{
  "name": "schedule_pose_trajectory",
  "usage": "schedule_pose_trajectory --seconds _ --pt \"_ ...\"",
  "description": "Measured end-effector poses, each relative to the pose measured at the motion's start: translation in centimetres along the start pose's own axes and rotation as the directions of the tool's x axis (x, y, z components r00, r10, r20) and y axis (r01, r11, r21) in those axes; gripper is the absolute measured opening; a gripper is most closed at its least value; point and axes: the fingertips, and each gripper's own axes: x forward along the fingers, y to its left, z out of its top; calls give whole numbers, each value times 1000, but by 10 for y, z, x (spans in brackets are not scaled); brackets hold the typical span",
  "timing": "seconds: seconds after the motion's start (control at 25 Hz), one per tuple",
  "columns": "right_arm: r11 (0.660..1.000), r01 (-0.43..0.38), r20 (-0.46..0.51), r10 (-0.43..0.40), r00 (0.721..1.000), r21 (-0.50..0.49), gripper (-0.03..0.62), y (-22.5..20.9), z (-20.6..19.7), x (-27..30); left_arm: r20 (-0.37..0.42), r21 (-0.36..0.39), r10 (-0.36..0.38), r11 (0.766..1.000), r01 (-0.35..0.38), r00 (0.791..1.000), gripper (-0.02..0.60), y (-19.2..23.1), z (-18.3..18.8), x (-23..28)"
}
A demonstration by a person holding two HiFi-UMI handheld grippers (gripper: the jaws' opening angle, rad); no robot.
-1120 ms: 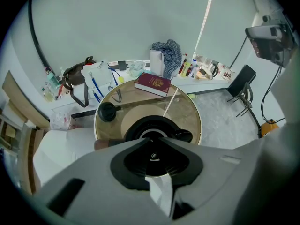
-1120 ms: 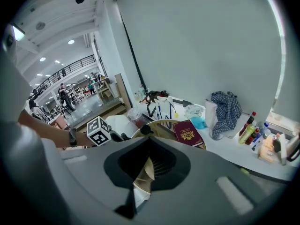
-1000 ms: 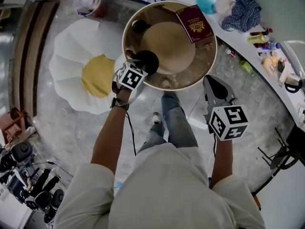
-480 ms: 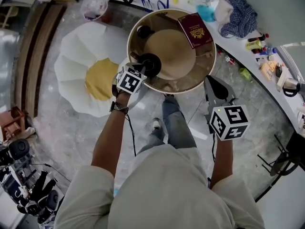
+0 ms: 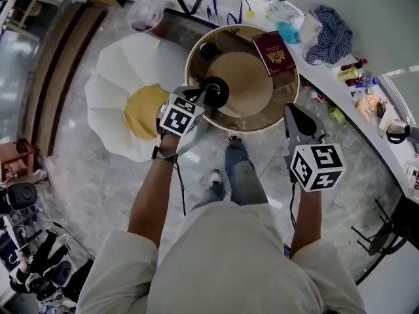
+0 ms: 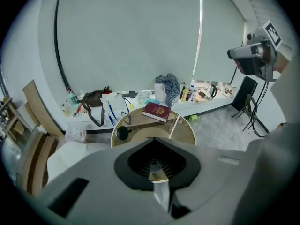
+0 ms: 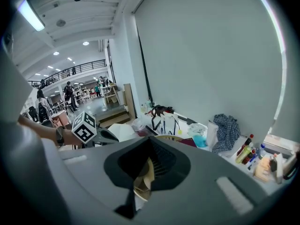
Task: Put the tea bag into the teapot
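Note:
A round tan table (image 5: 196,57) carries a small black round pot (image 5: 211,50), a maroon booklet (image 5: 275,50) and a thin wooden stick (image 6: 174,125). No tea bag shows in any view. My left gripper (image 5: 213,91) hangs over the table's near-left rim. Its jaws are together, with only a thin slit (image 6: 157,165) that shows the table and floor. My right gripper (image 5: 296,113) is held off the table's near-right side, above the floor. Its jaws are also together (image 7: 145,172), with nothing clearly between them. The pot (image 6: 123,132) lies well ahead of the left jaws.
A white and yellow flower-shaped cushion (image 5: 134,103) lies on the marble floor left of the table. A curved white counter (image 5: 340,64) with bottles and a checked cloth (image 5: 330,21) runs behind and to the right. A black chair (image 5: 393,227) stands at the right.
The left gripper's tip has crept a little to the right, further over the table's rim. The right gripper has hardly moved. The head view has shifted slightly.

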Motion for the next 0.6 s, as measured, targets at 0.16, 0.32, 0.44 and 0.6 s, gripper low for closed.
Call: schedule_pose_trajectory --seconds 0.16,0.32,0.44,0.6 --pt "999 -14 24 15 1000 -34 6 17 9 -13 69 -11 28 1000 -28 997 6 -7 13 -33" --pt "997 -29 46 32 998 -70 6 35 17 -25 133 -22 53 998 -51 990 6 -16 23 -68" --pt "995 -34 62 40 997 -89 6 51 24 -34 162 -41 57 998 -51 985 6 -25 23 -92" --pt "993 -38 98 50 994 -115 6 72 35 -49 212 -47 69 997 -60 975 6 -35 24 -125"
